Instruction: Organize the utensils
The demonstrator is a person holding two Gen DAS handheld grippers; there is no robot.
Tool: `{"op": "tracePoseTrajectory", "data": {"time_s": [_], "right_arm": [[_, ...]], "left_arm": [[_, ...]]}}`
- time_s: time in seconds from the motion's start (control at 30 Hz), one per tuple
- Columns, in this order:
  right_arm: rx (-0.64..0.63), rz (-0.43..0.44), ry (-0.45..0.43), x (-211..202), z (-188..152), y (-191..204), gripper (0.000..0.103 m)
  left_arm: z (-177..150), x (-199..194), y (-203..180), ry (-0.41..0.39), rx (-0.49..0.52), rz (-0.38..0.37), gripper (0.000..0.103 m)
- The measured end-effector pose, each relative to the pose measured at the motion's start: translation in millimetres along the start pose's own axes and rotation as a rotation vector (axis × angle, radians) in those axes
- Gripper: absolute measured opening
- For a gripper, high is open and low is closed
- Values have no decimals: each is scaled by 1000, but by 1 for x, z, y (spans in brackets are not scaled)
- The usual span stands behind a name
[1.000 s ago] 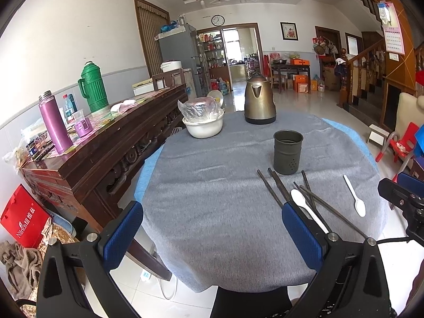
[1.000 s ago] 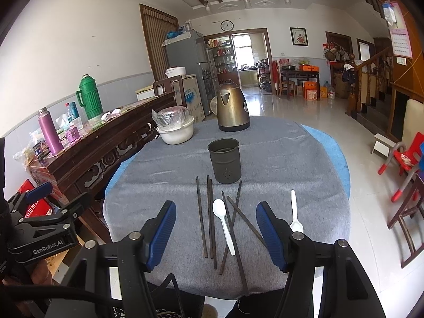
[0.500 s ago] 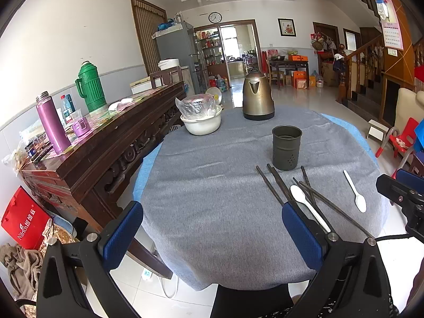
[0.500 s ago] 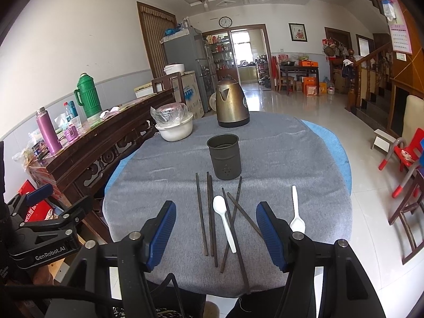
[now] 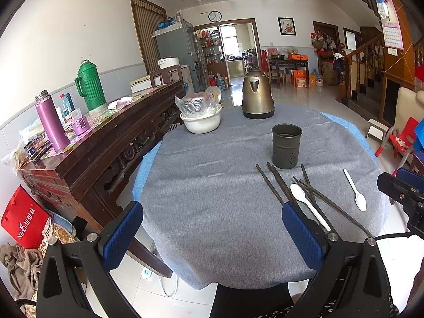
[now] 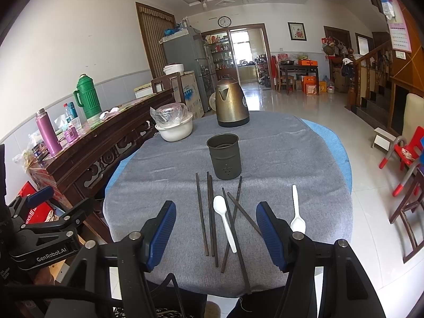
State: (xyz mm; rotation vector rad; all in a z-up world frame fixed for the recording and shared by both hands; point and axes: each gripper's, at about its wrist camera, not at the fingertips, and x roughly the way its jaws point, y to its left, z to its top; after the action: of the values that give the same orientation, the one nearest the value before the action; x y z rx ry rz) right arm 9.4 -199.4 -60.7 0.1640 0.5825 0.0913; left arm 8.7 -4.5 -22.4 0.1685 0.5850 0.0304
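A dark metal utensil cup [image 6: 224, 156] stands upright on the grey tablecloth [image 6: 278, 153]; it also shows in the left wrist view [image 5: 286, 145]. Several dark chopsticks [image 6: 210, 212] lie loose in front of it, with a white spoon [image 6: 224, 220] among them and a second white spoon [image 6: 296, 212] apart to the right. My right gripper [image 6: 216, 234] is open and empty, over the near ends of the chopsticks. My left gripper [image 5: 212, 233] is open and empty at the table's near left edge, left of the chopsticks [image 5: 281, 185] and spoons [image 5: 307, 206].
A brass kettle [image 6: 231, 103] and a white bowl with a bagged item [image 6: 173, 124] stand at the table's far side. A wooden sideboard [image 5: 106, 132] with flasks runs along the left. Red chairs [image 6: 405, 153] stand on the tiled floor to the right.
Both grippers have drifted slightly closer to the table; the utensils and cup have not moved. Both stay open.
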Motion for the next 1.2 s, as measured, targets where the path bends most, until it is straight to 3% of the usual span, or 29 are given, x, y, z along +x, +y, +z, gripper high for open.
{"op": "tracePoseTrajectory", "data": {"time_s": [0.87, 1.03, 1.2], "right_arm": [[27, -27, 60, 27, 2, -16, 67], [58, -76, 95, 47, 13, -39, 66], [183, -99, 168, 82, 19, -91, 66]], "left_arm": [[-6, 35, -3, 74, -7, -25, 103], [-3, 74, 3, 178, -48, -119, 103], [-5, 129, 7, 318, -104, -181, 103]]}}
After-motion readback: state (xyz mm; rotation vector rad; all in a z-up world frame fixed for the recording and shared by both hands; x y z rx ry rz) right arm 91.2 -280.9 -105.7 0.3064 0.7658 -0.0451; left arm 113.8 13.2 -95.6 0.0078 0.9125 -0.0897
